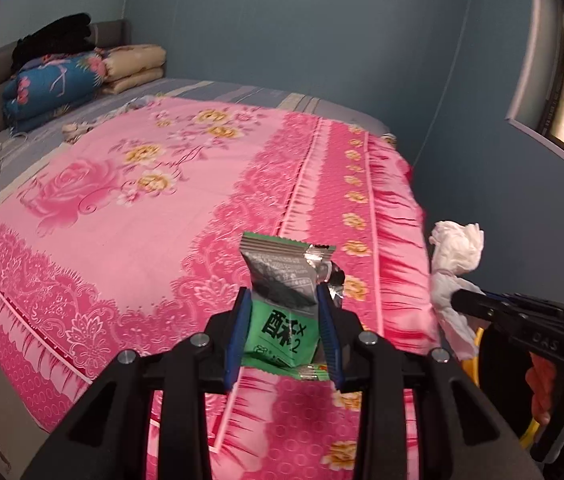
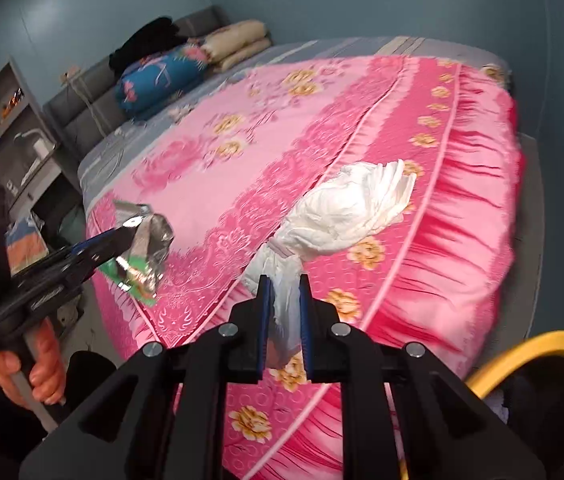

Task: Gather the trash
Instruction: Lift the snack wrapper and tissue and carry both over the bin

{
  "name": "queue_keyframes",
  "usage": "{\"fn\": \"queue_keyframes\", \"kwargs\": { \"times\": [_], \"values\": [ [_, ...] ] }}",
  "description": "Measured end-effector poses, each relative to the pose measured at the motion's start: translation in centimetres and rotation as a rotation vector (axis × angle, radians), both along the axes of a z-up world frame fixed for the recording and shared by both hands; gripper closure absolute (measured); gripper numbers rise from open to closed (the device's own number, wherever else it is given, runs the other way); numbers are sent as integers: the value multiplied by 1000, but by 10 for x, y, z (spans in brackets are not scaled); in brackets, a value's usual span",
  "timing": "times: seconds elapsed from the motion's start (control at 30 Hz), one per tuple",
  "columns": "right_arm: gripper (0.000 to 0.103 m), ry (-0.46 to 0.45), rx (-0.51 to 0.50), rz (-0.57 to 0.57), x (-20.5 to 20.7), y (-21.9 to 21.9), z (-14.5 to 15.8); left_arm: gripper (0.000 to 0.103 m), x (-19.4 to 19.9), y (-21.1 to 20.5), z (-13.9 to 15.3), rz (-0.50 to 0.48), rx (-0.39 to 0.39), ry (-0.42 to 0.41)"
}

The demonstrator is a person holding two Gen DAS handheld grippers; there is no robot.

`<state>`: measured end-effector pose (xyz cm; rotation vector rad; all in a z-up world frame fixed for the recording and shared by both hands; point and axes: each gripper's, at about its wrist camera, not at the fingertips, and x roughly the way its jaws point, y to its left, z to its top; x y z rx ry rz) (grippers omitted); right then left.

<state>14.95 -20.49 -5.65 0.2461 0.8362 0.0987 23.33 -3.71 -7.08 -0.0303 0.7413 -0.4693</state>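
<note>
Two hand-held grippers are in view, each clamped on a piece of trash above the bed. The left hand-held gripper (image 1: 284,300) has its blue pads pressed on either side of a green snack wrapper (image 1: 282,288), which stands upright between them with its silver inner face showing at the torn top. To its right, the right hand-held gripper (image 2: 285,288) is pinched almost fully together on the twisted neck of a crumpled white tissue (image 2: 346,212), whose bulk bunches out beyond the fingertips. A person's hand (image 2: 28,368) grips the left tool's handle. Below and ahead of both spreads a pink floral bedspread (image 1: 130,200) on the bed. Far beyond the fingertips, folded quilts (image 1: 62,76) are stacked against the grey headboard. Just right of and below the right hand-held gripper curves the yellow rim of a bin (image 2: 538,350).
</note>
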Motion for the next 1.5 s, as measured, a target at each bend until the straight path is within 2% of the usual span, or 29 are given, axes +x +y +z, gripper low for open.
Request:
{"fn": "queue_keyframes", "kwargs": {
  "times": [0.13, 0.43, 0.67, 0.83, 1.1, 1.4, 1.5],
  "values": [
    [90, -41, -1, -44, -25, -21, 15, 72, -27, -25, 16, -51, 0, -48],
    [90, -79, -36, -130, -76, -54, 36, 72, -69, -68, 29, -147, -13, -97],
    [90, -83, -74, -224, -110, -73, 51, 71, -97, -97, 34, -221, -42, -106],
    [90, -50, -46, -321, -136, -101, 49, 71, -116, -121, 33, -272, -57, -108],
    [90, -28, 34, -410, -165, -141, 34, 71, -129, -163, 13, -364, -74, -34],
    [89, -24, 123, -472, -185, -178, 12, 71, -141, -207, -12, -419, -13, 11],
    [89, -25, 151, -484, -187, -186, 7, 71, -137, -218, -23, -430, -1, 55]
  ]
}}
